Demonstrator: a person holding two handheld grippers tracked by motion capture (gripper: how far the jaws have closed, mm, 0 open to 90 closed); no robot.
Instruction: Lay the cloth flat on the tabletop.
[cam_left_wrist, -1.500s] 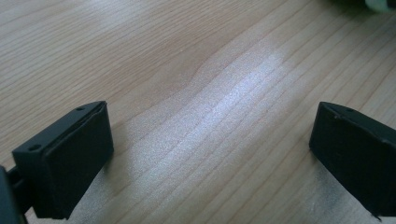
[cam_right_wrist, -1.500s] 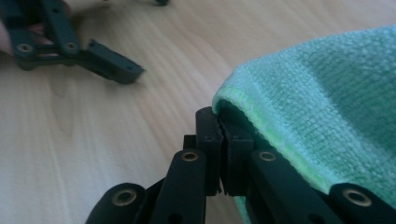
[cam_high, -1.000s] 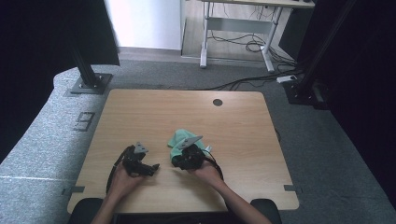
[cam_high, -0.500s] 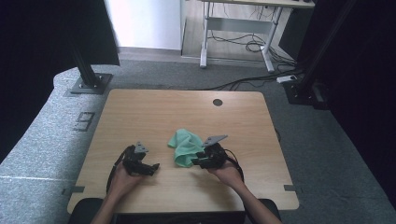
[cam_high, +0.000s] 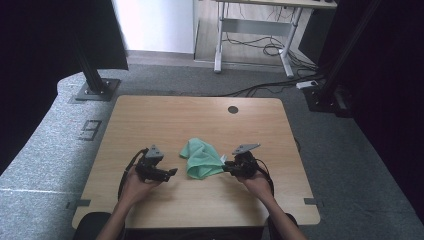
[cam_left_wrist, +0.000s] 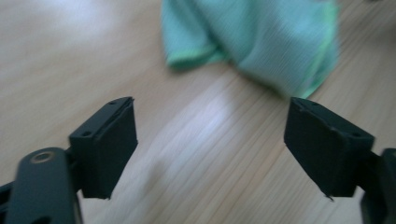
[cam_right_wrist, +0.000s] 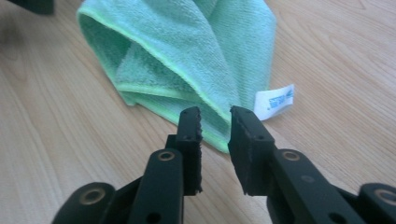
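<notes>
On the table (cam_high: 150, 115), high view: green cloth (cam_high: 201, 159) crumpled between left gripper (cam_high: 170, 172) and right gripper (cam_high: 225, 167). Left gripper view: jaws wide apart, just been closing, nothing between. Right gripper view: jaws narrowly apart, just been closing, nothing gripped, cloth edge just beyond.

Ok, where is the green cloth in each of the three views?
High view: the green cloth lies crumpled at the table's middle, between the left gripper and the right gripper.
Left gripper view: the cloth sits along the top edge, beyond the wide-open jaws.
Right gripper view: the cloth spreads across the upper middle, just ahead of the narrow jaw gap.
Shared landmark: its lighter green hem.
</notes>
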